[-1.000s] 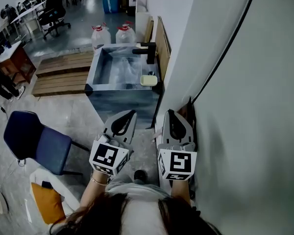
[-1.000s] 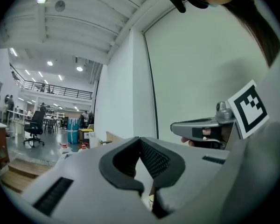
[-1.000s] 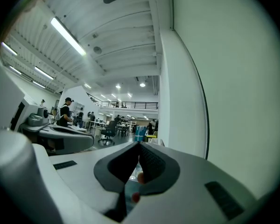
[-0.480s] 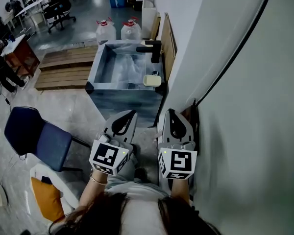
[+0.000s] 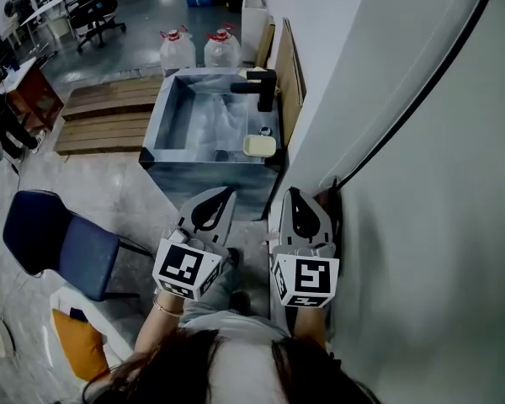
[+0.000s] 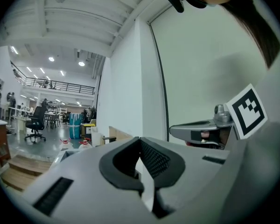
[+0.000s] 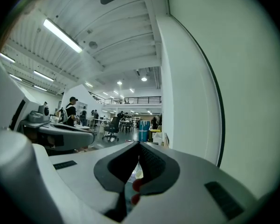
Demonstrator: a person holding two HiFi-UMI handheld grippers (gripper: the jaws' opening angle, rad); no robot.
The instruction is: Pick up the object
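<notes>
A pale yellow block point(image 5: 259, 146) lies on the near right rim of a grey-blue sink point(image 5: 162, 116) with a black faucet point(image 5: 262, 87), well ahead of both grippers. In the head view my left gripper point(image 5: 230, 190) and right gripper point(image 5: 292, 190) are held side by side close to the body, pointing at the sink. Both are shut with nothing between the jaws. The left gripper view shows its jaws point(image 6: 140, 140) meeting tip to tip. In the right gripper view the jaws point(image 7: 139, 144) also meet, and a pale patch shows far off through the slit below them.
A white wall point(image 5: 404, 192) with a black cable point(image 5: 421, 82) runs along the right. Two water jugs point(image 5: 175, 49) stand behind the sink and wooden pallets point(image 5: 101, 116) lie to its left. At the lower left are a blue chair point(image 5: 55, 242) and an orange cushion point(image 5: 77, 348).
Both grippers keep the same shut pose by the body. The view has drifted a little, and the sink sits slightly lower and nearer than a second ago.
</notes>
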